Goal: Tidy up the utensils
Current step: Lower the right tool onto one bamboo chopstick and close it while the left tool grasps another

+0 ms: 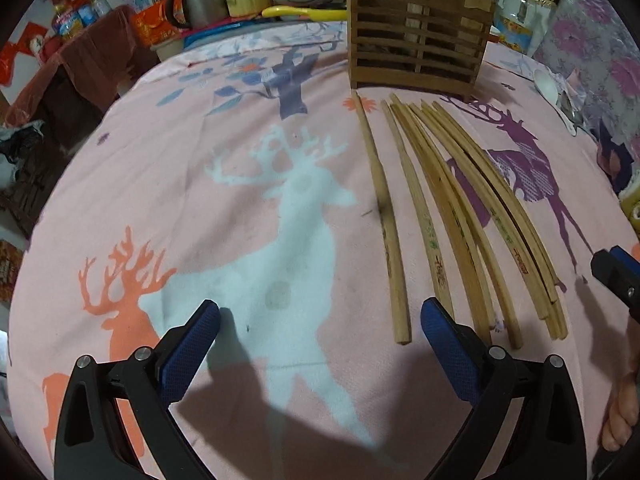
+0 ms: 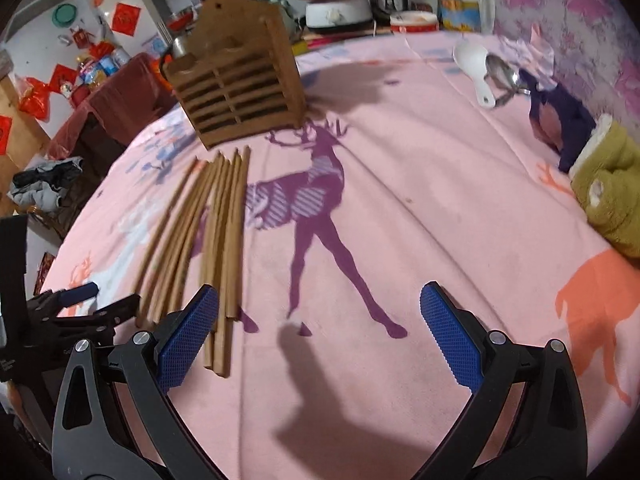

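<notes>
Left gripper (image 1: 320, 332) gapes beside pale, printed wooden chopsticks (image 1: 452, 216).

The left gripper (image 1: 320, 322) has two black plastic arms of triangular, skeletal shape, each pierced by a teardrop-shaped slot. Silver round-headed screws sit in pairs on each arm near the jaws. The fingers (image 1: 191, 354) carry royal-blue pads with a fine diamond-knurled texture, rounded at the tips. The right gripper (image 2: 320, 310) is built the same: black slotted arms, paired silver screws, blue textured pads (image 2: 452, 338). A bare hand (image 1: 622, 408) shows at the edge of the left wrist view, no sleeve visible.
</notes>
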`<act>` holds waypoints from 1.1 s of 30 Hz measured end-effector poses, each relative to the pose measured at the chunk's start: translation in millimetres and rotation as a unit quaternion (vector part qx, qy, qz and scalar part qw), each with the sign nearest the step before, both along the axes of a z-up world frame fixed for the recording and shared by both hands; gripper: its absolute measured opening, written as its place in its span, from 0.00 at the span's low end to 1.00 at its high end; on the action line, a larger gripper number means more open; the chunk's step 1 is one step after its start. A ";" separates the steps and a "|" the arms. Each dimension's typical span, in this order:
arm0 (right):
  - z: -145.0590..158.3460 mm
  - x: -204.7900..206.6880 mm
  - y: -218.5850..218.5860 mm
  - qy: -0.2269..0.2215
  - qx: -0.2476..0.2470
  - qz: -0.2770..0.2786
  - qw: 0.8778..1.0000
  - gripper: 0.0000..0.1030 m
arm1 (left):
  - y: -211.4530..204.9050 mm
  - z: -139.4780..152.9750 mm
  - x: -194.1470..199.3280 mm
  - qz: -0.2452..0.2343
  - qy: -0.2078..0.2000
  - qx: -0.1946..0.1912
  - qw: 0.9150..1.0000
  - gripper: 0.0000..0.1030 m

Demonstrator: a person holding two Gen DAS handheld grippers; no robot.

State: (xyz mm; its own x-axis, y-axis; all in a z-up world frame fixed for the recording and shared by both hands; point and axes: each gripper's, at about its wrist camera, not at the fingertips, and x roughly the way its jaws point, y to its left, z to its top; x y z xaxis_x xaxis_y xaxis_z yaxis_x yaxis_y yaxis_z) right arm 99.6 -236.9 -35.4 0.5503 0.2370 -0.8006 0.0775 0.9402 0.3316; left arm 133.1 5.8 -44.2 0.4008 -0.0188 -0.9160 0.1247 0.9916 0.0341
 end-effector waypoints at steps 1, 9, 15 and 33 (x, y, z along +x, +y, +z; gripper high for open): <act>-1.6 0.2 1.0 0.003 -0.001 0.003 1.000 0.94 | 0.5 -0.4 0.8 0.000 0.001 -0.002 1.000 0.96; -3.1 -0.6 27.0 -0.003 -0.065 0.053 0.997 0.83 | 7.7 -1.7 7.2 0.004 0.004 -0.013 1.000 0.96; -1.8 0.7 44.4 -0.009 -0.099 0.083 0.992 0.76 | 17.9 -1.8 12.2 0.021 0.004 -0.012 1.000 0.96; 0.6 0.3 44.6 -0.023 -0.087 0.098 0.991 0.56 | 26.3 -2.2 14.2 0.044 -0.002 -0.007 0.999 0.96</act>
State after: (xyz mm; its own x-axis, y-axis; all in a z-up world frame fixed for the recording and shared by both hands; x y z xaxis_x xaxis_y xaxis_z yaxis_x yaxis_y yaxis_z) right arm 99.9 -192.3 -34.8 0.5439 0.2028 -0.8143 -0.1237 0.9791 0.1613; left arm 147.3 32.1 -46.3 0.4045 0.0038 -0.9145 0.0367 0.9991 0.0203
